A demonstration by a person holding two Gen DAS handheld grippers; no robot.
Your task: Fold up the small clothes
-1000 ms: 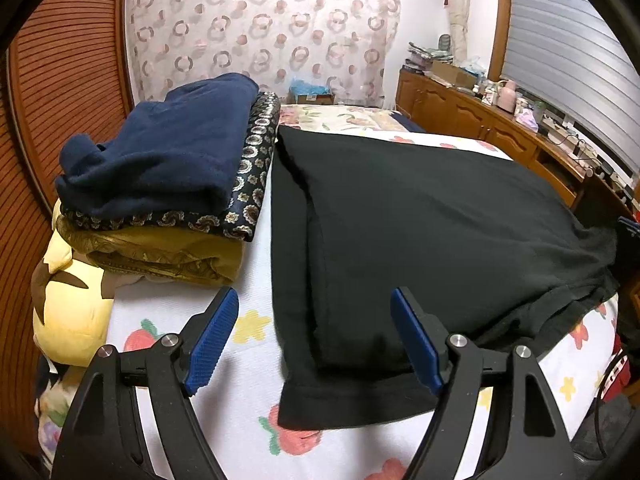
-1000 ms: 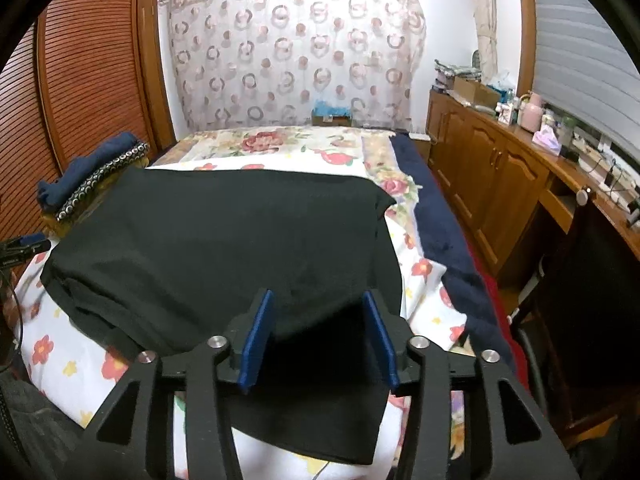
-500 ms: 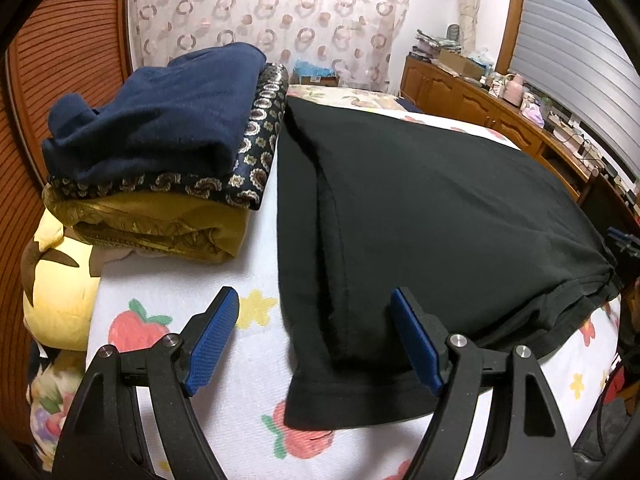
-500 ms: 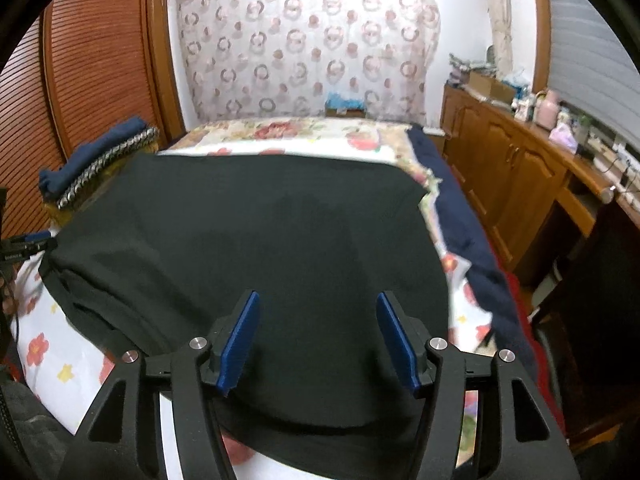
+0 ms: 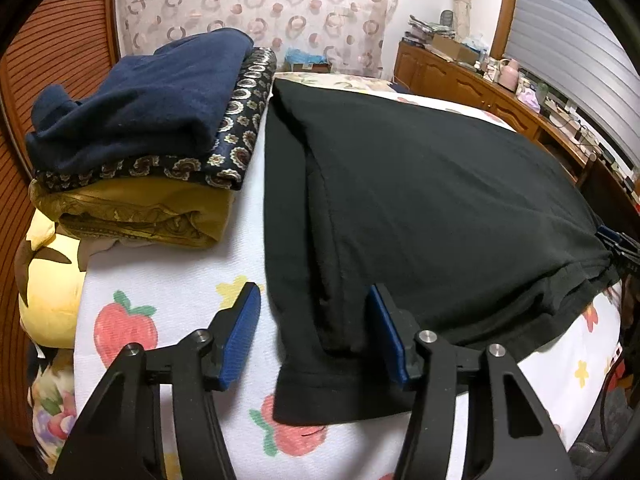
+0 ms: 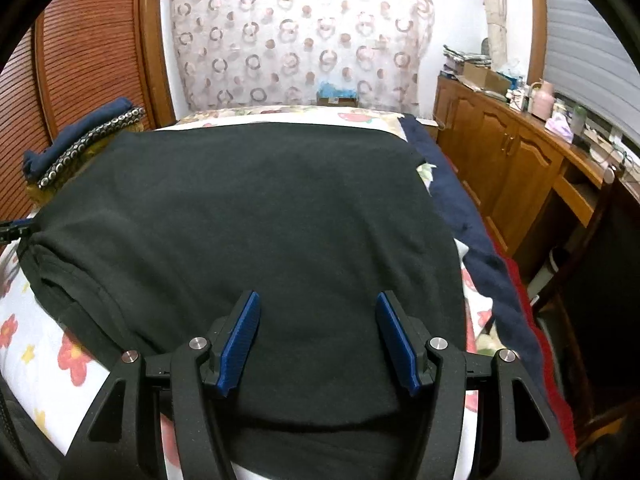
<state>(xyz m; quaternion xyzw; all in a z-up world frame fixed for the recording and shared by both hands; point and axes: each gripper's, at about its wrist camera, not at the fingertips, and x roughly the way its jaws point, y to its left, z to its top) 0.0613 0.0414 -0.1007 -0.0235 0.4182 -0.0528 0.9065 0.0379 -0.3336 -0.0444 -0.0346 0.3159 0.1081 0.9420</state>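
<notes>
A black garment [image 5: 420, 208] lies spread flat on the flower-print bed sheet [image 5: 168, 264]; it also fills the right wrist view [image 6: 260, 216]. Its left side shows a lengthwise fold and a hem near me. My left gripper [image 5: 316, 332] is open and empty, its jaws straddling the garment's near left edge just above the cloth. My right gripper [image 6: 318, 336] is open and empty, low over the garment's near right part. The right gripper's tip shows at the far right of the left wrist view [image 5: 618, 240].
A stack of folded clothes [image 5: 148, 136], navy on patterned on mustard, sits left of the garment, also seen in the right wrist view [image 6: 76, 136]. A yellow plush [image 5: 48, 280] lies below it. Wooden cabinets [image 6: 512, 164] run along the right, a louvred wooden wall [image 6: 80, 64] on the left.
Both grippers have moved forward and lower over the garment. The right gripper's jaws have opened wider; the left gripper's jaws have narrowed a little.
</notes>
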